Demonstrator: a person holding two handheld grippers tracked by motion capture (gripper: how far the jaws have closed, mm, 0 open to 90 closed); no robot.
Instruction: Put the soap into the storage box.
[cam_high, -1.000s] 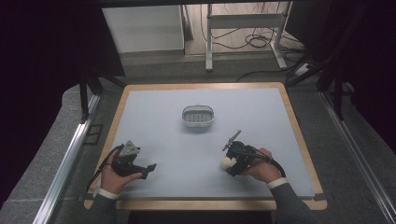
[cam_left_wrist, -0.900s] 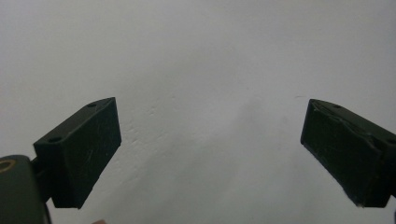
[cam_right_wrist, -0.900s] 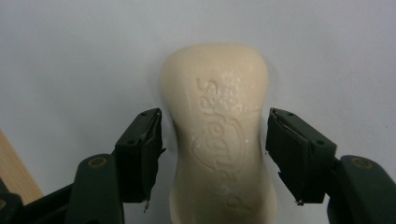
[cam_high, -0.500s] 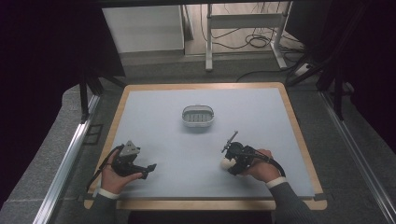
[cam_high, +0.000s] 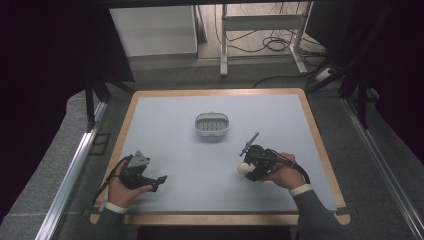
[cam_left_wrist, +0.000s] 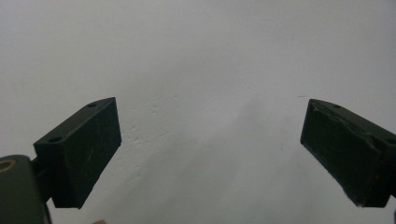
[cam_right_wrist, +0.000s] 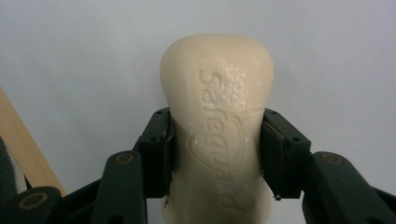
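Right gripper (cam_right_wrist: 215, 154) clamps soap bar (cam_right_wrist: 217, 126) | left gripper (cam_left_wrist: 210, 154) wide open | pale-blue tabletop (cam_high: 170, 130)

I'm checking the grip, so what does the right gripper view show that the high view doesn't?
Right gripper view: raised lettering on the soap bar, and both pads pressing its sides. High view: the soap dish mid-table, the open left hand-held gripper, both hands. Both: the right hand-held gripper shut on the pale soap over the light blue table.
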